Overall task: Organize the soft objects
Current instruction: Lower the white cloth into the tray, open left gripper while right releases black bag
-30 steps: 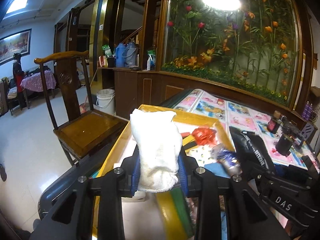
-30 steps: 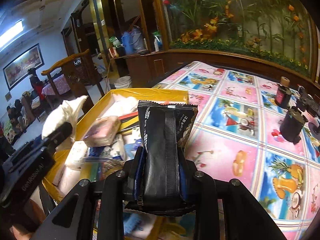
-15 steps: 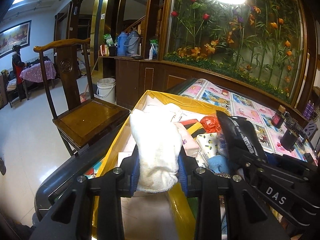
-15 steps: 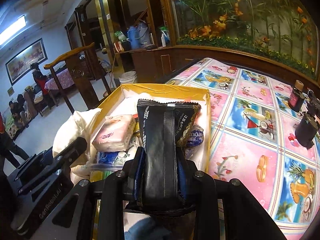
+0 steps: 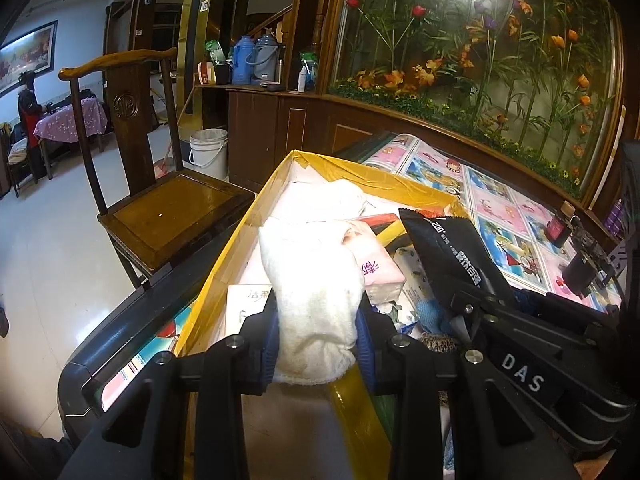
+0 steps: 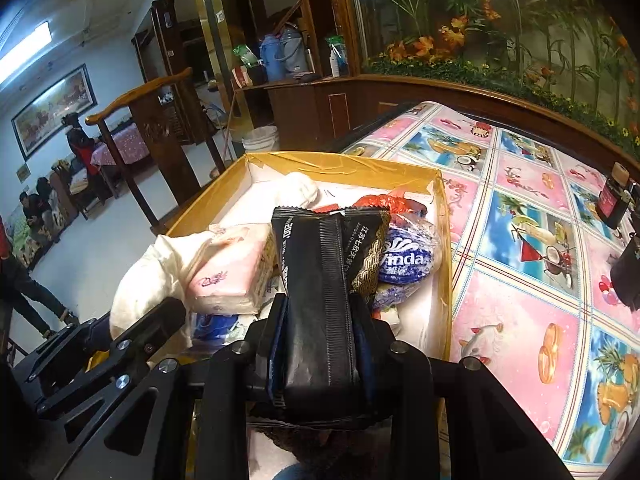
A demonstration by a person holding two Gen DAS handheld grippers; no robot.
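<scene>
Two grabs are live at once here, so plenty could slip. The left gripper (image 5: 316,344) has its fingers clamped on a white cloth (image 5: 312,280), which sticks up floppy above them, right over the near end of the yellow box (image 5: 384,176). The right gripper (image 6: 320,340) has its fingers squeezed tight on a black foil packet (image 6: 326,280), upright, also over the box's near end. The box sits at the left edge of the worktop (image 6: 520,240) and it's already crowded: a pink tissue pack (image 6: 228,272), a blue Vinda pack (image 6: 404,260), something in red wrapping (image 6: 380,202) and another white cloth at the far end (image 6: 296,192). My guess is both things are headed in there, and that's where it gets dicey. The two tools are just beside each other, so if both go down together they could knock into one another. The pile is lumpy, so a slick foil packet let go on top may slide off toward the right wall, or tip over the rim onto the worktop. The cloth is limp and could snag on a finger pad when released, or drape over the left rim, and past that rim is a drop to the floor by the wooden chair (image 5: 168,216). Pushing down into the heap could also shove the tissue pack around.
</scene>
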